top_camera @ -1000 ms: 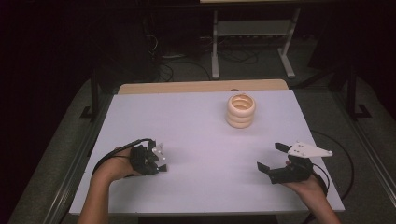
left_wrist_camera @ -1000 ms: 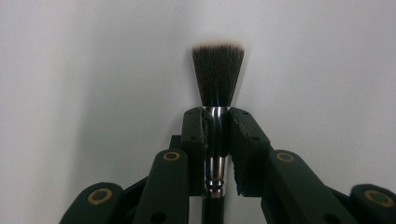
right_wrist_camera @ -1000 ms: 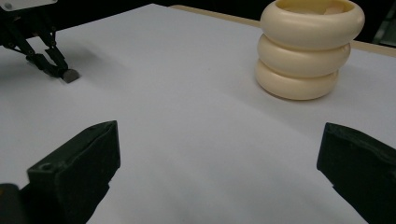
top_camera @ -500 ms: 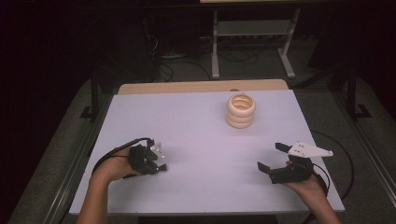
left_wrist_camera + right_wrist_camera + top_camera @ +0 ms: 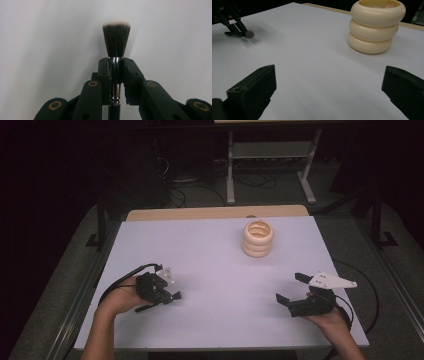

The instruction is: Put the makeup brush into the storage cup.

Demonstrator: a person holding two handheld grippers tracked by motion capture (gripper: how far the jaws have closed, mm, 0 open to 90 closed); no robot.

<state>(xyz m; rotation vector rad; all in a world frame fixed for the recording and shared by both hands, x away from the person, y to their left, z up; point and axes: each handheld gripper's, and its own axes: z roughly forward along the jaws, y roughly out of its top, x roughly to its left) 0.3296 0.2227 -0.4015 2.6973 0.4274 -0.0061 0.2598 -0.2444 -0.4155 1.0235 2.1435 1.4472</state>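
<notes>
The cream holder (image 5: 258,239), a ribbed cup shaped like three stacked rings, stands upright toward the far side of the white tabletop (image 5: 210,255), and everything else is best placed from it. Well to the near left of the holder, the left gripper (image 5: 167,296) has its jaws clamped on a makeup brush (image 5: 116,45), gripping the shiny ferrule just below the dark, pale-tipped bristles; the handle runs down between the jaws and is cut off at the bottom of the left gripper view (in the high view the brush is only a small dark shape, hard to make out). To the near right of the holder, well apart from it, the right gripper (image 5: 290,289) sits with its jaws wide apart and nothing between them. The holder's inside is mostly hidden.
</notes>
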